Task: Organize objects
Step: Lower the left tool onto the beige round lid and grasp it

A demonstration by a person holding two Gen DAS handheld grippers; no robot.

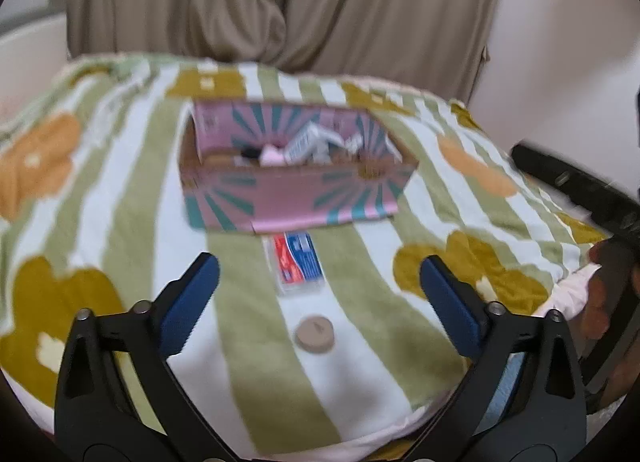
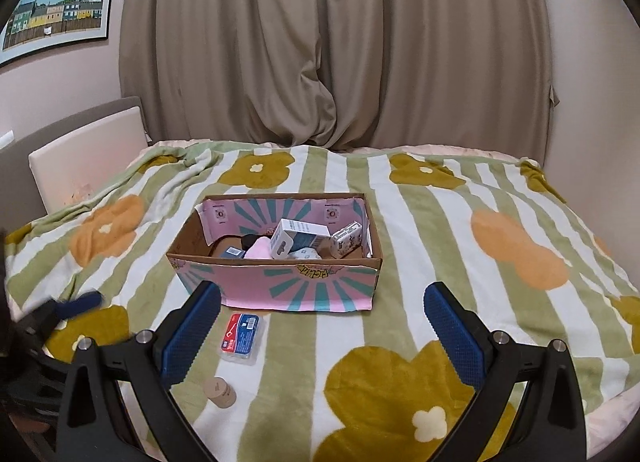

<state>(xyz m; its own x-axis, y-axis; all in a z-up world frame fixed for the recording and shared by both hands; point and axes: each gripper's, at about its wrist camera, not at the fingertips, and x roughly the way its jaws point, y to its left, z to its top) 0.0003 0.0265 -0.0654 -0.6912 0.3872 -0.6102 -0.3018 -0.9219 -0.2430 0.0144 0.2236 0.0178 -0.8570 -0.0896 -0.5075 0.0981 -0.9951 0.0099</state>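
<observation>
Floral blanket (image 2: 400, 222), red-blue packet (image 2: 241, 337) lengthwise toward box (image 2: 280, 282)

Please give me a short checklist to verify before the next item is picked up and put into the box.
1. Left tool open, nothing held: ok.
2. Right tool open, nothing held: ok.
3. Red-blue packet lies free on the blanket, in front of the box: ok.
4. Tan round container lies apart from the packet: ok.
5. Cardboard box open on top, free space at its left end: ok.
6. Left view sharp enough for aiming: not ok, blurred.
</observation>
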